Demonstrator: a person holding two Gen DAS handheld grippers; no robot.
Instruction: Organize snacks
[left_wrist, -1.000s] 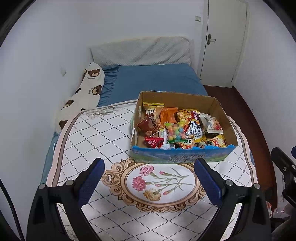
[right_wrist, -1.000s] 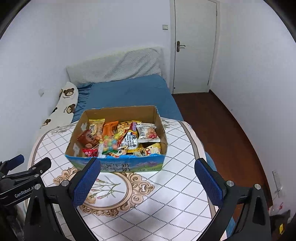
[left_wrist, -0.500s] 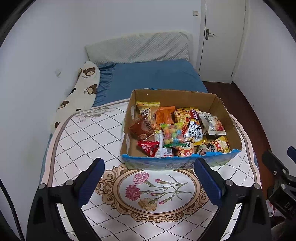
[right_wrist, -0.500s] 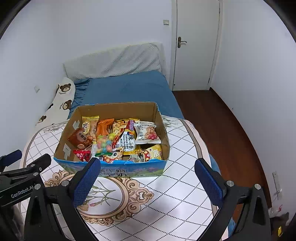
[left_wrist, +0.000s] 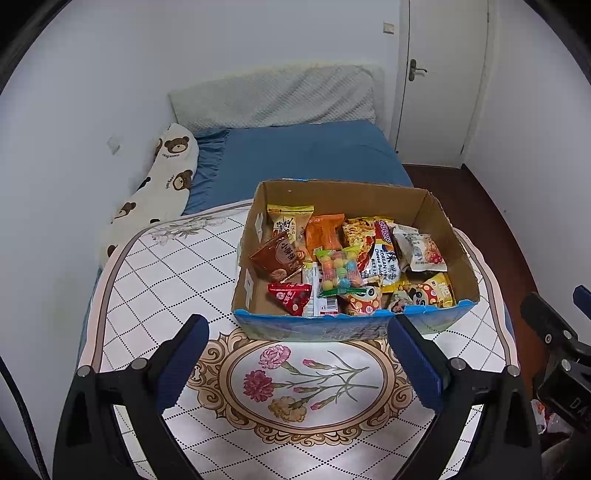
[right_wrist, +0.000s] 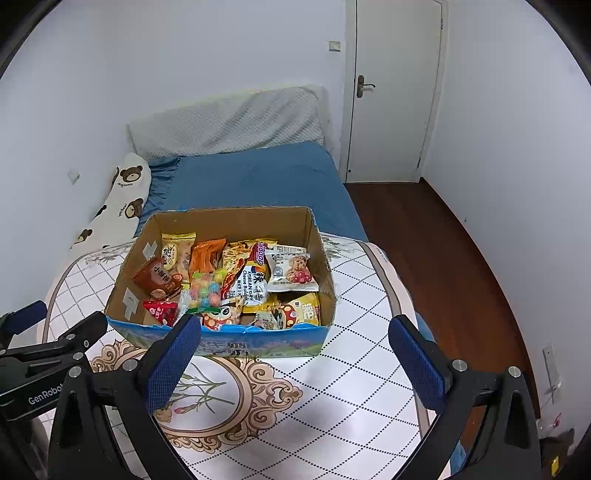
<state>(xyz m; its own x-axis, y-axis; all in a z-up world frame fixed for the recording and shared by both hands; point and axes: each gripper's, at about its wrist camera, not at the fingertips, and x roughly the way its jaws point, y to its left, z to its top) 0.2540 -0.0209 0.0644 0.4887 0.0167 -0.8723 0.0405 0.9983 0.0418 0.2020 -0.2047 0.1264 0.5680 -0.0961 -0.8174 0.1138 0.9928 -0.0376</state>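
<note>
A cardboard box (left_wrist: 436, 206) with a blue printed front holds several snack packets, among them a clear bag of coloured candy balls (left_wrist: 339, 272), a red triangular packet (left_wrist: 291, 297) and a white bear packet (right_wrist: 291, 272). The box (right_wrist: 236, 218) stands on the far half of a patterned table. My left gripper (left_wrist: 297, 363) is open and empty, above the table in front of the box. My right gripper (right_wrist: 293, 363) is open and empty, in front of the box's right half. No packet is held.
The round table (left_wrist: 155, 266) has a white diamond-pattern cloth with a flower medallion (left_wrist: 295, 380). Behind it is a blue bed (left_wrist: 306, 151) with a bear-print pillow (left_wrist: 162, 184). A white door (right_wrist: 395, 92) and wooden floor (right_wrist: 436, 251) lie to the right.
Both grippers have risen and pulled back a little, so the box now sits lower and further right in the left view. Both stay open.
</note>
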